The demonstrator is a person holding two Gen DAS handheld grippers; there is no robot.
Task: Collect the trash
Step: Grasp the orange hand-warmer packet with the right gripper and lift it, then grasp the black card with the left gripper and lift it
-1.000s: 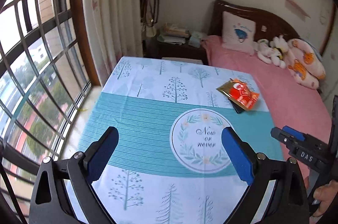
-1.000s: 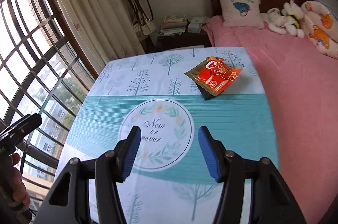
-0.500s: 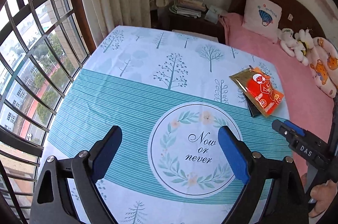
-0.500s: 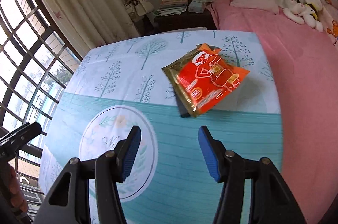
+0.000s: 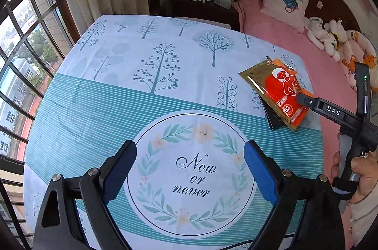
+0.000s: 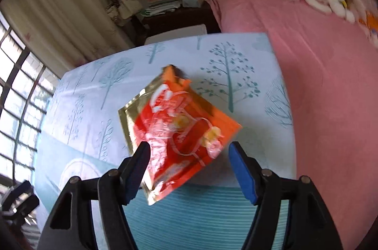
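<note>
Right gripper [image 6: 189, 169] is spread wide with its blue pads on either side of the shiny red and gold snack wrapper [image 6: 179, 132], and its jaws have just been opening more. The pads do not press on the wrapper yet, so nothing is held. From the left wrist view, one finger of this gripper reaches over the near end of the wrapper.

The wrapper lies flat near the right edge of the worktop, on the white and teal cloth with printed trees [image 5: 151, 65]. Part of it rests on a thin dark flat thing [image 5: 271, 117]; what that is cannot be told.

I think the wrapper is very light and thin, like foil. It looks crinkly and floppy, and it is likely slippery. It should bend, not break. A good place to take hold looks like the near corner, where the edge lifts a little off the cloth. A pinch on the flat middle may just slide.

The cloth is soft and smooth, with a few small wrinkles. It may bunch up if a pad drags on it.

Left gripper [image 5: 189, 172] hangs wide apart over the round leaf ring print, with nothing between its pads.
</note>
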